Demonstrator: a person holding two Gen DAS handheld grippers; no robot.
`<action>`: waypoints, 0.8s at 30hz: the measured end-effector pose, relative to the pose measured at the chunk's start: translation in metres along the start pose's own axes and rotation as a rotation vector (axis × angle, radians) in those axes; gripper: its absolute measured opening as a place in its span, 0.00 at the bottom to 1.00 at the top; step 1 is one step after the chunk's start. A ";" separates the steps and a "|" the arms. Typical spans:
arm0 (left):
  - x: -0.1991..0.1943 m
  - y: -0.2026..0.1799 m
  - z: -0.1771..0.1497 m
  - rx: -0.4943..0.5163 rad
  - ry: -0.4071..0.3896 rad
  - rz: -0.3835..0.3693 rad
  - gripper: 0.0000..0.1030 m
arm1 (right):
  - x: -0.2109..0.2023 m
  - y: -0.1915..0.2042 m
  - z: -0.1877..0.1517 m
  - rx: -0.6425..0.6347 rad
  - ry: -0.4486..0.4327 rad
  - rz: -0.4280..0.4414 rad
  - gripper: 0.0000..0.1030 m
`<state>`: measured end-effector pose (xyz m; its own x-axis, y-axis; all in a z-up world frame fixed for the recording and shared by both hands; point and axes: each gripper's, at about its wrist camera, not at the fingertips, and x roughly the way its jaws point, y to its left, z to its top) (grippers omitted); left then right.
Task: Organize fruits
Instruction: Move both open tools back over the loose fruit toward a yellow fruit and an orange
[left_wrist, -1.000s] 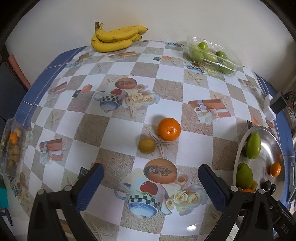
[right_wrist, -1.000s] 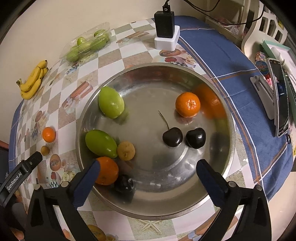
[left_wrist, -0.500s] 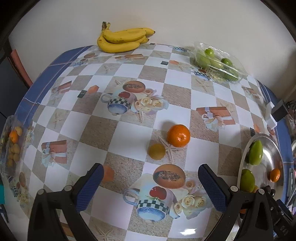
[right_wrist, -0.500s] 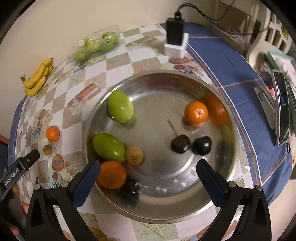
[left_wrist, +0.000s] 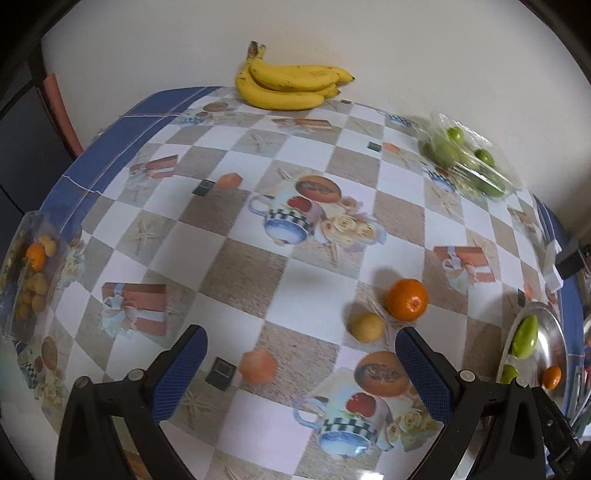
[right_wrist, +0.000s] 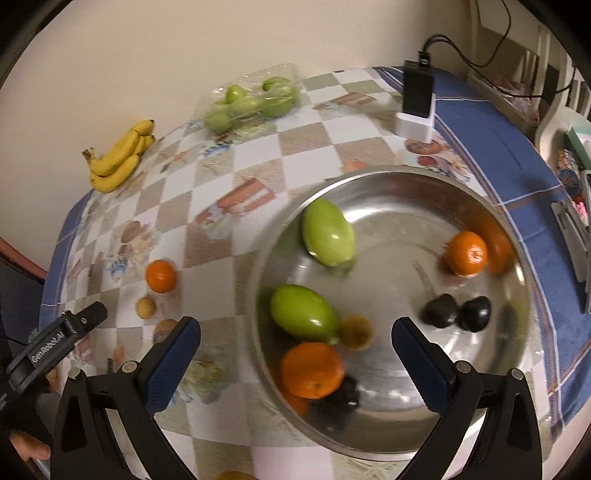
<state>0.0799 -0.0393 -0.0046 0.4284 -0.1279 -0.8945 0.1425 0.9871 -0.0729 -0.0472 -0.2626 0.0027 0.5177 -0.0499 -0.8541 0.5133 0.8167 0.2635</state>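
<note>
**Two loose fruits left to bring to the bowl**

The left hand-held gripper (left_wrist: 297, 363) is wide open and holds nothing; it hangs above the desk with the checkered picture cloth (left_wrist: 255, 269). The right hand-held gripper (right_wrist: 295, 356) is also wide open and empty, w/ its fingers over the near-left rim of the round shiny metal bowl (right_wrist: 491, 417).

Where the fruits are: in the bowl lie two green oval fruits (right_wrist: 328, 232), two orange mandarins (right_wrist: 466, 253), a small yellow-brown round fruit (right_wrist: 355, 331) and some dark cherries (right_wrist: 458, 311). Still on the cloth, left of the bowl, are one loose orange mandarin (left_wrist: 407, 299) and just beside it one small yellowish round fruit (left_wrist: 367, 327); the two are close but I think not touching. Far at the wall lie a bunch of yellow bananas (left_wrist: 291, 85) and a clear plastic pack of green fruits (left_wrist: 469, 164). Another clear pack w/ small fruits (left_wrist: 31, 269) is at the left edge.

My judgement: the step in hand is approx. the reach of the left gripper for one loose fruit. To do it well: centre the open fingers on one fruit only, e.g. the yellowish one, which is nearer. Come down from above so the neighbour is not pushed, because round fruits roll easily on the smooth cloth. Close gently, at the widest part, not to bruise the skin. Keep the right gripper away from the bowl rim, so the left one has room to lower the fruit into a free place.
</note>
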 end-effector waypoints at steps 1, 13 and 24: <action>0.000 0.003 0.001 -0.005 -0.007 -0.001 1.00 | 0.001 0.003 0.000 -0.001 -0.003 0.008 1.00; 0.006 0.037 0.010 -0.085 -0.029 -0.009 1.00 | 0.016 0.058 0.000 -0.074 -0.001 0.091 1.00; 0.025 0.048 0.018 -0.112 0.026 -0.048 1.00 | 0.036 0.094 0.003 -0.133 0.016 0.105 1.00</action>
<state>0.1137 0.0035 -0.0222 0.4001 -0.1741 -0.8998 0.0608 0.9847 -0.1635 0.0220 -0.1899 -0.0019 0.5518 0.0480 -0.8326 0.3616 0.8859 0.2907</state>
